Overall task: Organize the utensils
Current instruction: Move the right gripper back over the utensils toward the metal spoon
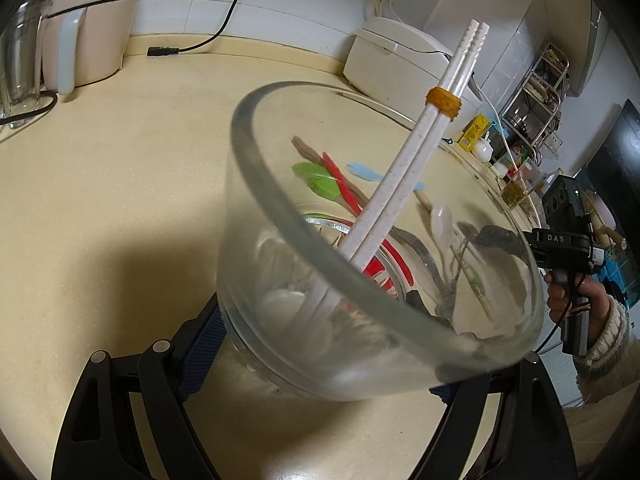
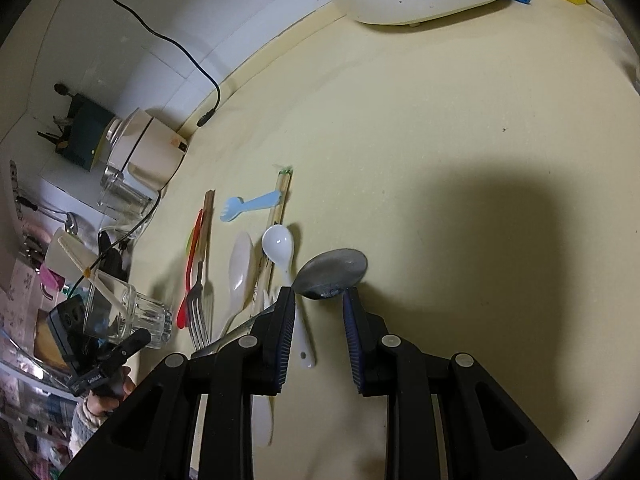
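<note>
A metal spoon [image 2: 334, 269] hangs between the right gripper [image 2: 320, 300] pads, bowl at twelve o'clock over the desk [image 2: 440, 140]. Loose utensils lie at ten o'clock. The left gripper [image 1: 332, 344] clamps a glass [image 1: 360, 260] holding white chopsticks [image 1: 416, 160].

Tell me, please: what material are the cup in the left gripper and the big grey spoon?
The cup looks like clear glass: utensils show through its thick wall. The big grey spoon seems dull metal, probably steel, judging by its soft grey reflections.
</note>
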{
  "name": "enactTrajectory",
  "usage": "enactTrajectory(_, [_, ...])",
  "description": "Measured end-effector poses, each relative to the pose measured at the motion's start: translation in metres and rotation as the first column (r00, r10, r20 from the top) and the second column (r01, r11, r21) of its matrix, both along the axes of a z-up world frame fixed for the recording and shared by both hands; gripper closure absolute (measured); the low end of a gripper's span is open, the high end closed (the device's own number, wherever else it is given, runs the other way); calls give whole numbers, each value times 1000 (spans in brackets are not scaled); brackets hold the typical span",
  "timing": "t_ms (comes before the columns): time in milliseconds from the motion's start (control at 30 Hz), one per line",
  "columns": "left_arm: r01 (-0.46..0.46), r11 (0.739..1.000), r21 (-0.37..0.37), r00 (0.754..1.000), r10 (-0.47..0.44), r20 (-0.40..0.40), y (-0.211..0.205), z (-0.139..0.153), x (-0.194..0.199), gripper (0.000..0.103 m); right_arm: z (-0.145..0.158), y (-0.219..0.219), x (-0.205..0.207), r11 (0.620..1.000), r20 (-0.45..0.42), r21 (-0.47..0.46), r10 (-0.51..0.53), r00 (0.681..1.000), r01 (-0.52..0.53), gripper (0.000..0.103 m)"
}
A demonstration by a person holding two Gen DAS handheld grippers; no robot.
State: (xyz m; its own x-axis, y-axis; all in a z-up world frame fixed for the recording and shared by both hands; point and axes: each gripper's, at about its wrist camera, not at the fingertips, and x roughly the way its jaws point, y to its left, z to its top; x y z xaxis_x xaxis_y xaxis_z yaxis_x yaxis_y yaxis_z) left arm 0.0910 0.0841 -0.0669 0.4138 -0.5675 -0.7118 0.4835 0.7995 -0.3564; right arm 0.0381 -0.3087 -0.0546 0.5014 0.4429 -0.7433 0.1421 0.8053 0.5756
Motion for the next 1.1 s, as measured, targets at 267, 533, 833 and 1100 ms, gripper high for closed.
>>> enactTrajectory(267, [0, 1000, -7, 1000, 0, -2, 1, 0, 0, 16, 11, 13, -8, 958, 7, -229, 180, 984, -174, 78])
enactTrajectory(533, [1, 1000, -8, 1000, -1, -3, 2, -1, 0, 16, 13, 21, 3, 742, -35, -502, 496, 868, -444, 78])
enactTrajectory(833, [2, 1000, -5, 1000, -2, -2, 2, -1, 1, 16, 12, 27, 27, 558, -106, -538, 699, 707, -632, 75])
enactTrajectory(1100, [3, 1000, -18, 1000, -3, -7, 4, -1, 2, 16, 12, 49, 39, 405, -188, -545, 794, 578, -734, 61])
